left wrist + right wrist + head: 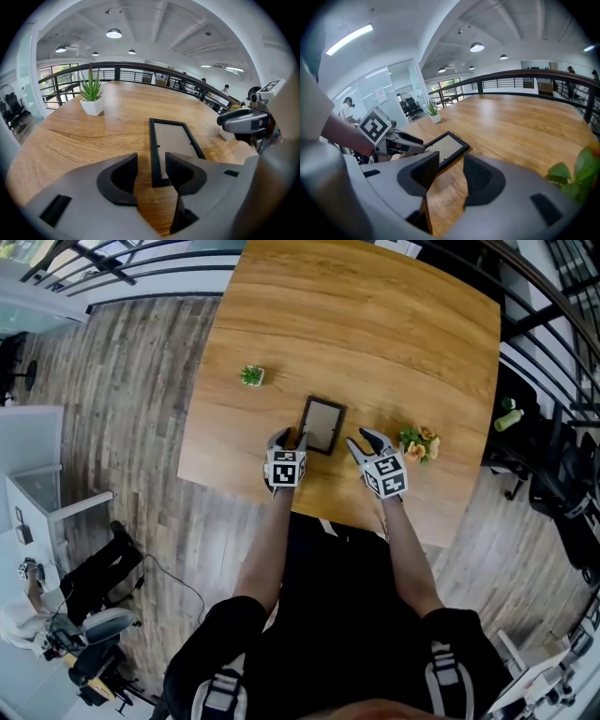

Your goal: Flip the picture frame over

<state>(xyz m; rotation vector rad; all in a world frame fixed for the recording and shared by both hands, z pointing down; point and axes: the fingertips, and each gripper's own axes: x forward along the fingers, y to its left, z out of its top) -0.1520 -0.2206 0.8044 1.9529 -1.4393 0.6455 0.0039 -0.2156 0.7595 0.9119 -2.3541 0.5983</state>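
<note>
The picture frame [322, 425], black-rimmed with a pale panel, lies flat on the wooden table [375, 324], near the edge closest to the person and between the two grippers. The left gripper [290, 436] sits low at the frame's left near corner; its jaws stand wide apart, and the frame's left rim shows through the gap with nothing clamped. Whether a jaw touches the rim cannot be told. The right gripper [364, 440] rests near the frame's right near corner, a little apart from it, with its jaws open over bare wood. A bunch of orange flowers [419, 443] lies just beyond the right gripper. A small succulent in a white pot [251, 376] stands well apart, towards the table's left edge.
</note>
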